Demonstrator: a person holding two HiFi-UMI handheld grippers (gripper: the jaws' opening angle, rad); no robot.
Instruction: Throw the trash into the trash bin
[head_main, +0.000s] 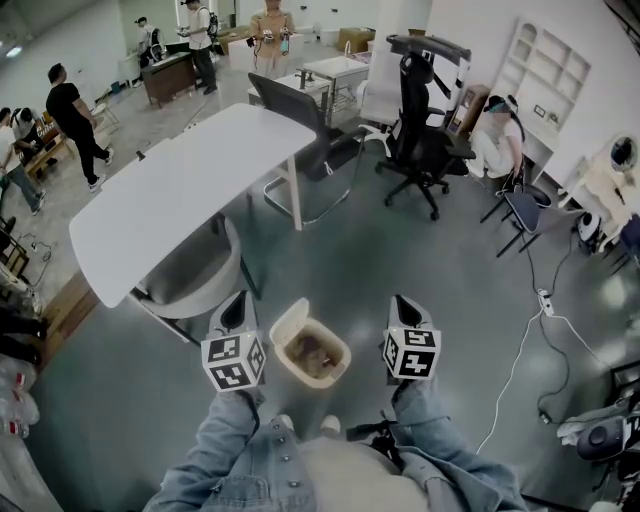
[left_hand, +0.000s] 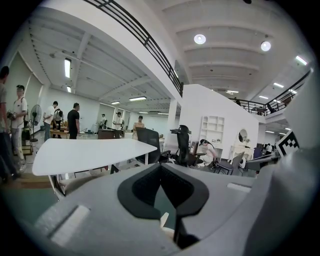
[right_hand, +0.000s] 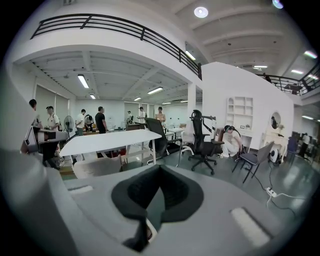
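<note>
A cream trash bin (head_main: 290, 322) stands on the floor just in front of me, its lid swung open. Brown crumpled trash (head_main: 312, 353) lies inside it. My left gripper (head_main: 232, 302) hovers at the bin's left side and my right gripper (head_main: 402, 302) at its right, both level with the bin and pointing away from me. Each is shut with nothing between the jaws. In the left gripper view the jaws (left_hand: 161, 168) meet, and a sliver of the bin's rim (left_hand: 164, 220) shows below. The right gripper view shows the same shut jaws (right_hand: 159, 170) and rim (right_hand: 149, 233).
A long white table (head_main: 190, 195) stands ahead to the left, with a beige chair (head_main: 195, 275) tucked under it. Black office chairs (head_main: 420, 130) stand farther ahead. A white cable and power strip (head_main: 545, 300) lie on the floor at right. Several people stand far off.
</note>
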